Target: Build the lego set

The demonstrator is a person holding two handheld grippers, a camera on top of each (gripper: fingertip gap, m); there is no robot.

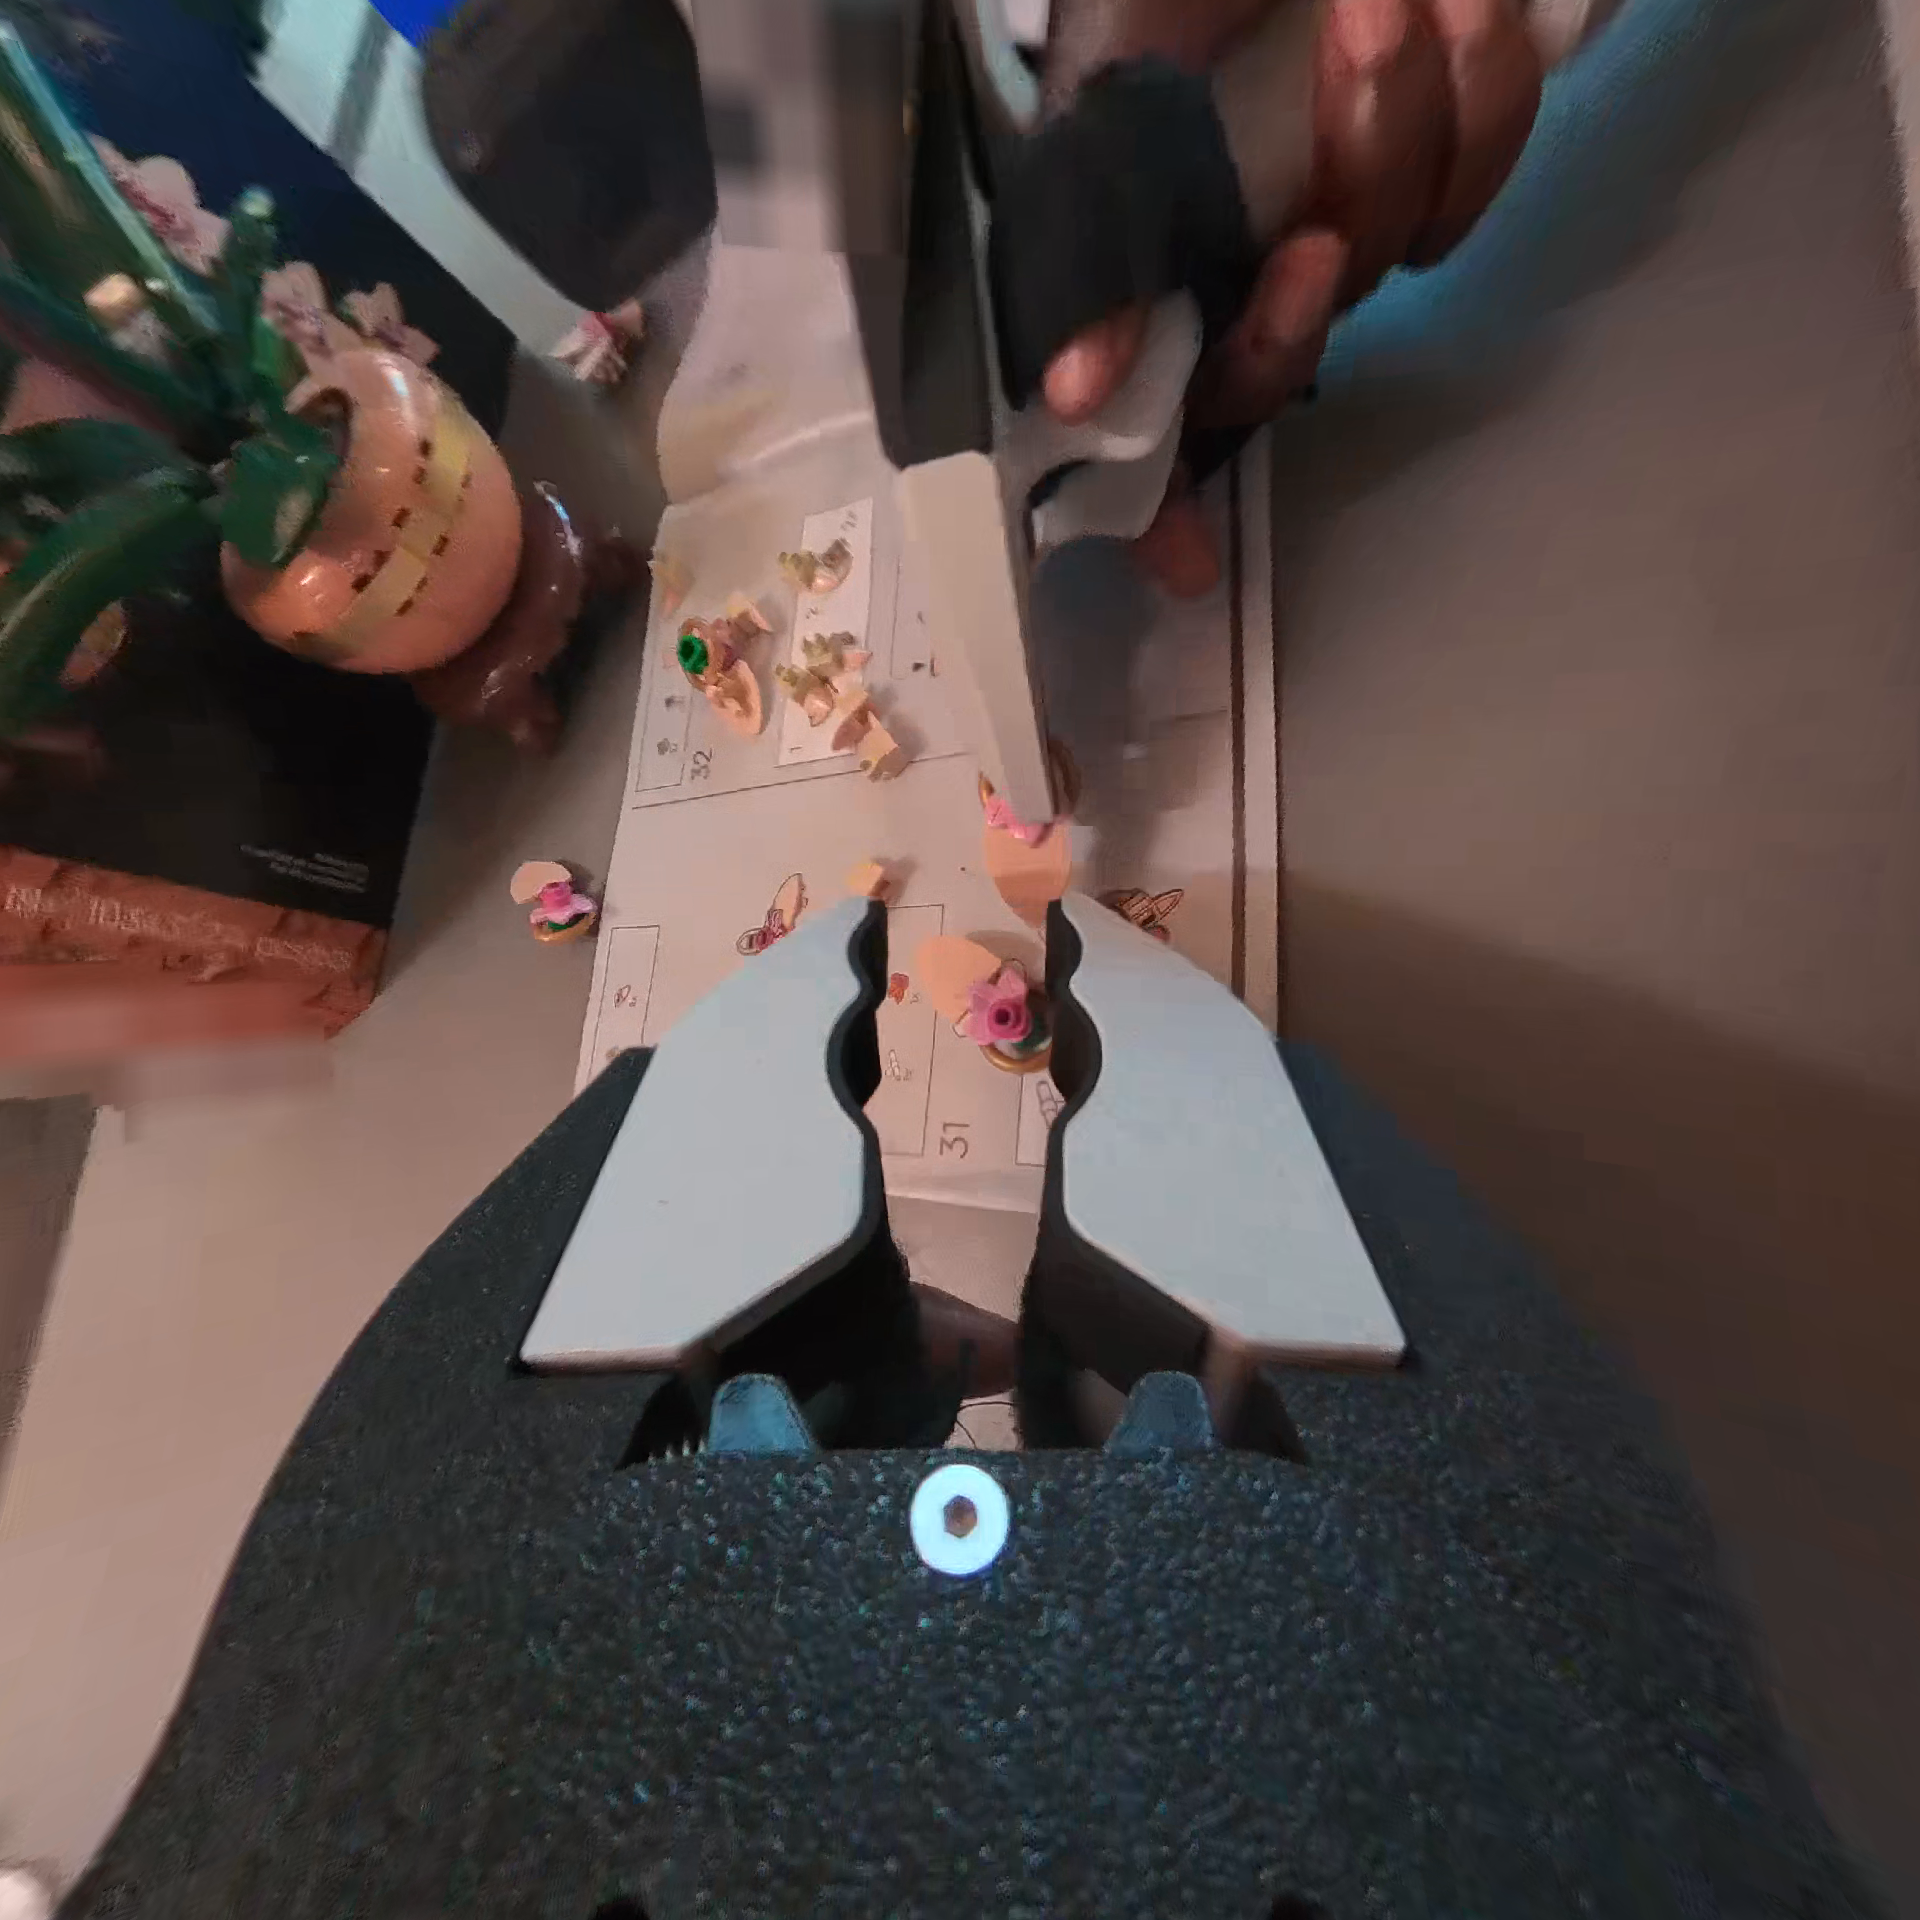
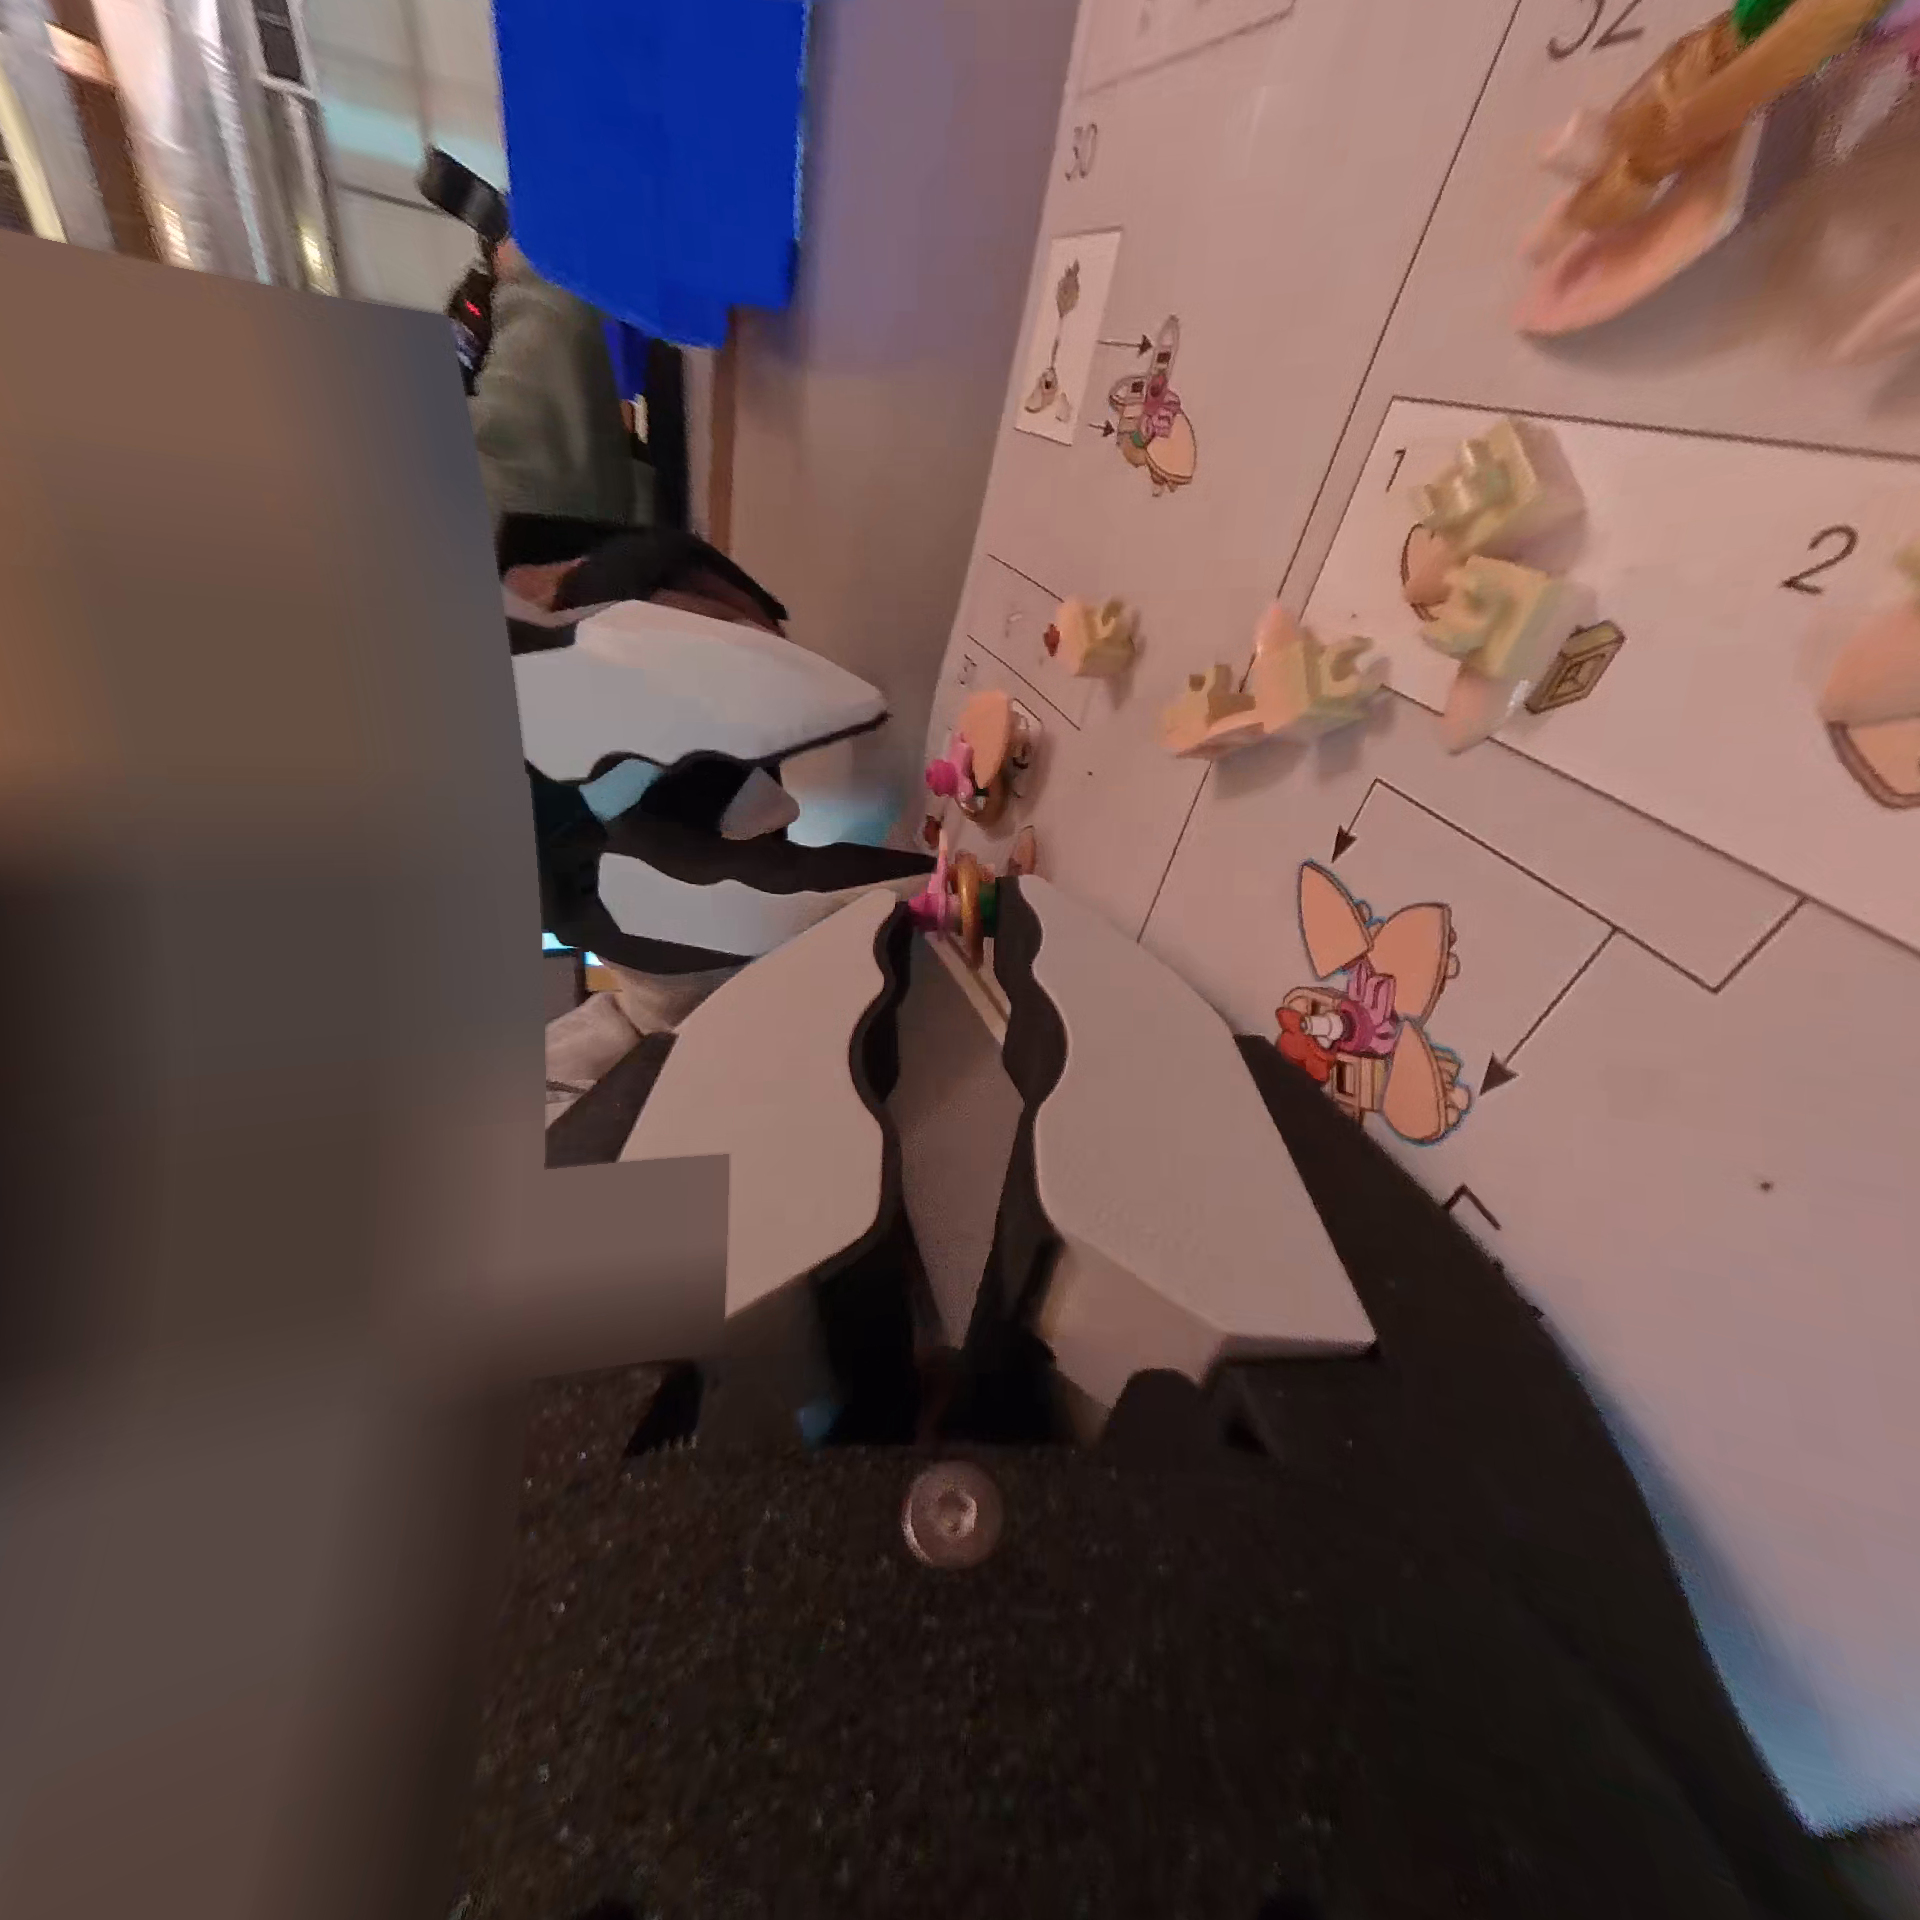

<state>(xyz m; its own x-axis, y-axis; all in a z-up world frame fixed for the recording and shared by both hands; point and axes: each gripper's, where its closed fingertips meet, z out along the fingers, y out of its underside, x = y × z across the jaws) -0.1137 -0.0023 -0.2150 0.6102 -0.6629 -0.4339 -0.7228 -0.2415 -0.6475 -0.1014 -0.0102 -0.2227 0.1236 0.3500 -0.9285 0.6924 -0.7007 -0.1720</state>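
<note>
Low in the left wrist view, the left claw [image 1: 966, 914] is spread apart and holds nothing. Between its grey fingers [image 1: 748, 1122] sits a small flower piece with a pink middle, a tan petal and a gold ring [image 1: 1003, 1013]. It lies on the white paper building guide [image 1: 727, 831], probably so the claw can close around it next.

A little farther up the frame, the right claw [image 1: 1029, 810] comes down from the top, tip first. In the right wrist view, its fingers [image 2: 779, 1070] are close together and pinch a second small flower piece with a pink bit, a gold ring and a green dot [image 2: 961, 904] at the very tip. I think it is held there so the two pieces can be joined.

More loose tan and pale green pieces [image 1: 821, 665] lie scattered on the guide, near its pictures, likely sorted by step. Another pink and tan flower [image 1: 556, 899] rests on the pale tabletop [image 1: 208, 1247] just left of the paper.

At the upper left stands the built tan round pot with green leaves [image 1: 364, 520], already done, beside a dark box [image 1: 260, 810].
</note>
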